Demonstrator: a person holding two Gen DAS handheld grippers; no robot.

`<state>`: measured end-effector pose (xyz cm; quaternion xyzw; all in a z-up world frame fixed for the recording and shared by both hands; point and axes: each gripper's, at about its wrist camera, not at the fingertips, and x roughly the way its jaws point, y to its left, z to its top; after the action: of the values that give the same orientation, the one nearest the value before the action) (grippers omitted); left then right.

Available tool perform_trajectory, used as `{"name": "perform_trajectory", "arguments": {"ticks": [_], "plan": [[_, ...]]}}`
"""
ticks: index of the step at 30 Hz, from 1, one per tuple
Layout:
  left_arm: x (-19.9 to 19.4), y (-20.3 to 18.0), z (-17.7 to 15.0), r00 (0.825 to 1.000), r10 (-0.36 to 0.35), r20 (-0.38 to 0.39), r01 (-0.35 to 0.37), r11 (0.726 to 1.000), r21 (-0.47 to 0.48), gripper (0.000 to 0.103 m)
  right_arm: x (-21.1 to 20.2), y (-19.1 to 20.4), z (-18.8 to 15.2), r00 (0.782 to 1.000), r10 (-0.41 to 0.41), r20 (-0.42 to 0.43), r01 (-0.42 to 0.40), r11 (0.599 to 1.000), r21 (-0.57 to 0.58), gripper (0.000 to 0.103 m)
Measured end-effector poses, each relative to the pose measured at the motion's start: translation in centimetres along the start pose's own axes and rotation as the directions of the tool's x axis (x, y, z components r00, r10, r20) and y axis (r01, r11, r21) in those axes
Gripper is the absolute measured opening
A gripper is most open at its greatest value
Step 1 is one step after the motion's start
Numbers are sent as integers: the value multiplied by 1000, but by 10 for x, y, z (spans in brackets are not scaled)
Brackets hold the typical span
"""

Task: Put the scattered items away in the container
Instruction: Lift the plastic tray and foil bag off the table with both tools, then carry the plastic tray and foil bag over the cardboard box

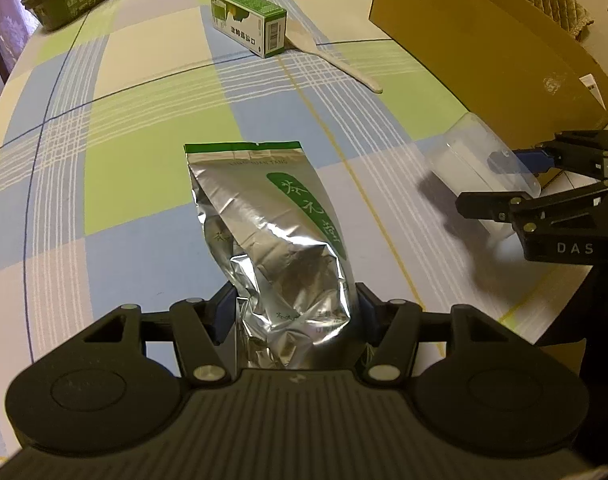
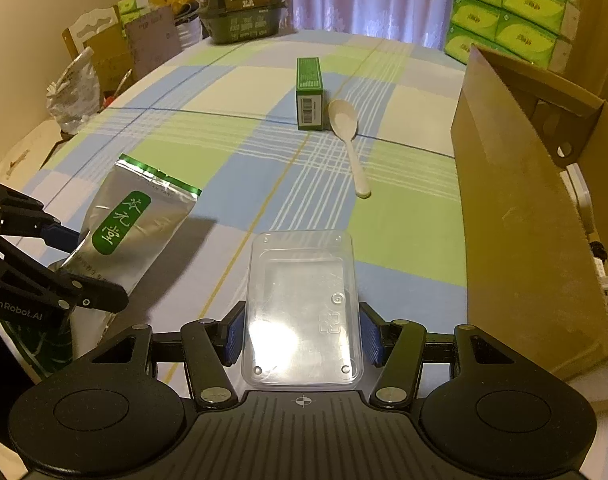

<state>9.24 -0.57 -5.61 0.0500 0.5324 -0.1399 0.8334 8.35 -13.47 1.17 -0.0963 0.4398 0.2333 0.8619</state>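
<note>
Left wrist view: the left gripper is clamped on the silver foil pouch at bottom centre, held over the checked tablecloth, while the cardboard box waits upper right. Right wrist view: the right gripper squeezes the clear plastic tray low in frame, with the green carton and white spoon lying loose at upper centre. Looks like the carry step, so next both loads need swinging right and over the box wall before release.
</note>
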Motion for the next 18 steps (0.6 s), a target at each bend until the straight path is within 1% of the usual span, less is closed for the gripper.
{"name": "perform_trajectory", "arguments": {"ticks": [18], "plan": [[-21,-21,-6,1000,4,16,-4,1000,24,55,-25,-3,-10,1000,-4,27,4,1000,15,58]]}}
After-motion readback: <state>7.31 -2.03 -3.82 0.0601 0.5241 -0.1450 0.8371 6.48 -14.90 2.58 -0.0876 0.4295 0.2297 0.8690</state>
